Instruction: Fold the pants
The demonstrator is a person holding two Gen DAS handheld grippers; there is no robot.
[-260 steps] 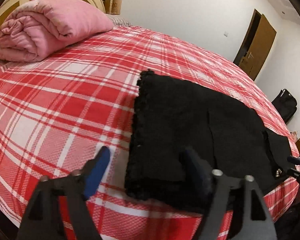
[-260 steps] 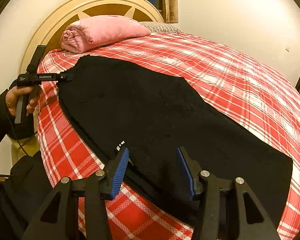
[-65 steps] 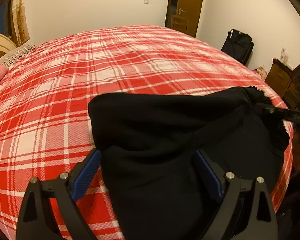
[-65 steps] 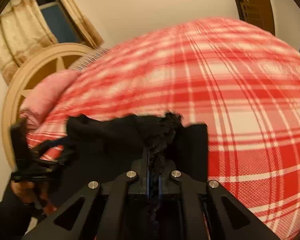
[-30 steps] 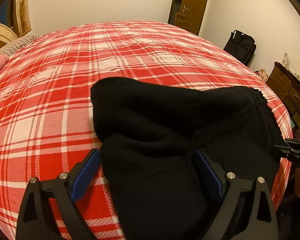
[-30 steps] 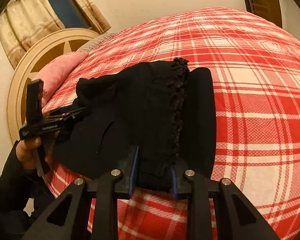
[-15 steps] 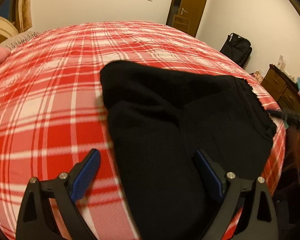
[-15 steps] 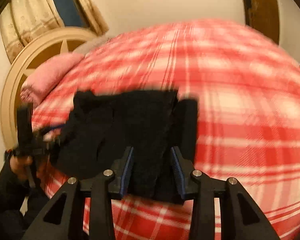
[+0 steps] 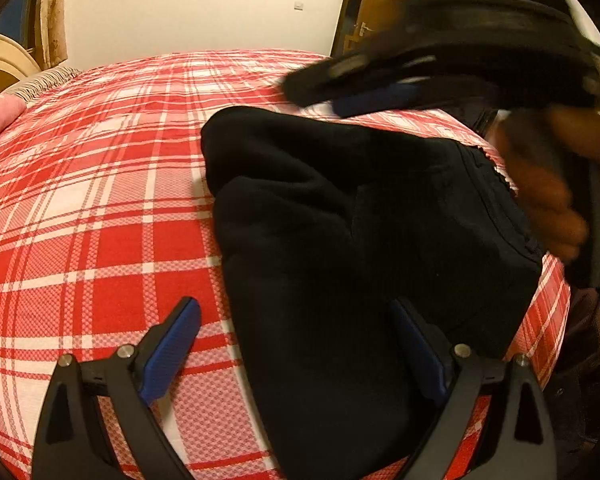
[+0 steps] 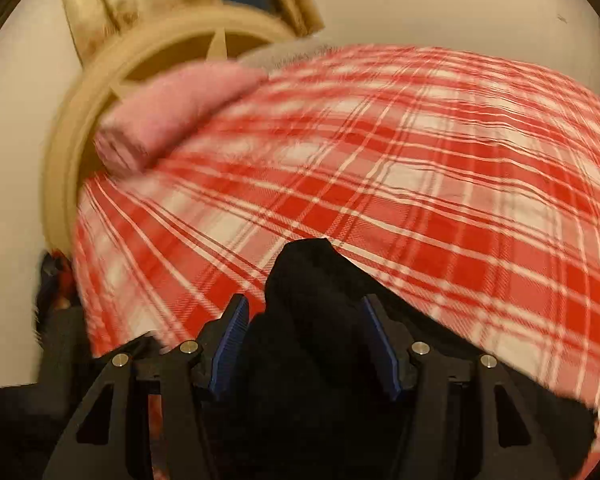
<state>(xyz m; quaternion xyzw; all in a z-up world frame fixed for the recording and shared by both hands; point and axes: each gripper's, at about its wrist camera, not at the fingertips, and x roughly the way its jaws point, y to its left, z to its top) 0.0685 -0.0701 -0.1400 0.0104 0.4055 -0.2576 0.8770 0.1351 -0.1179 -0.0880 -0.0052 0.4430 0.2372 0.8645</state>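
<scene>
Left gripper [image 9: 296, 344]: jaws wide, gripping nothing, over the folded black pants [image 9: 360, 248] on the plaid bedspread [image 9: 100, 200]. Right gripper [image 10: 306, 344], blurred at 6 o'clock: jaws apart, apparently empty.

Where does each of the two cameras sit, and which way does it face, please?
Left wrist: on the left tool, facing across the bed toward the door; shows its own open fingers, the right tool and the hand holding it.
Right wrist: on the right tool, facing the headboard and pink blanket; only its own open fingers show.
Shared: the folded black pants on the red plaid bed.
</scene>
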